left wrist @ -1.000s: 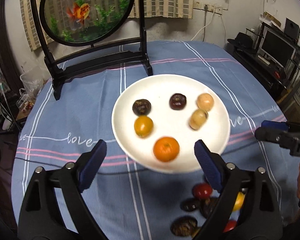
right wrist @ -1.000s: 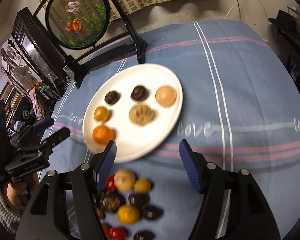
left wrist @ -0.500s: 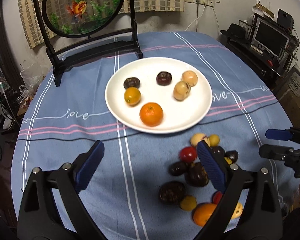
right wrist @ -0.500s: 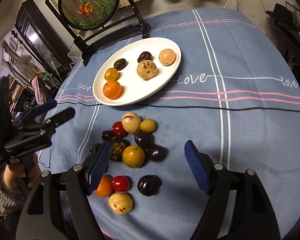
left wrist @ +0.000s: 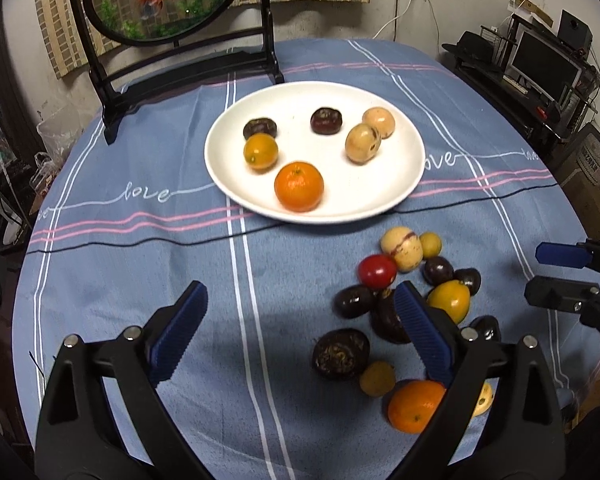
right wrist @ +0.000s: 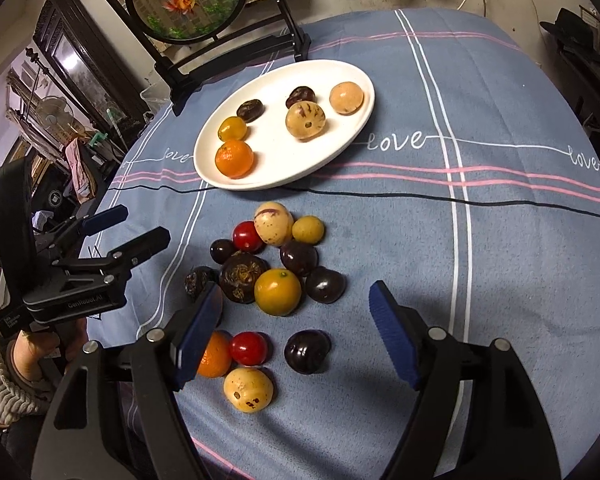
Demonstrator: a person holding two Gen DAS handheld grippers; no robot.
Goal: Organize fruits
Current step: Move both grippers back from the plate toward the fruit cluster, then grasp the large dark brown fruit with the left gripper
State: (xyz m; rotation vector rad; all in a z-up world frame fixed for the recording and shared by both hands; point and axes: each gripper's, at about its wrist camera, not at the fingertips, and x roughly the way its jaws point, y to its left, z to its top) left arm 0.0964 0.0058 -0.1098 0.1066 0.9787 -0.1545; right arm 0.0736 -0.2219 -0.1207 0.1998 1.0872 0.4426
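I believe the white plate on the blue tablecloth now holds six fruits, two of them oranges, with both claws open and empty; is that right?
Not quite: the white plate holds six fruits, but only one is an orange, as the left wrist view shows. The rest stands: the left claw and right claw are both open and empty above the blue tablecloth.

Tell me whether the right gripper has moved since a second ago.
Yes. In its own view, the white plate has slid up and away and the loose fruit pile now lies between the open fingers, so the right gripper pulled back toward the near table edge.
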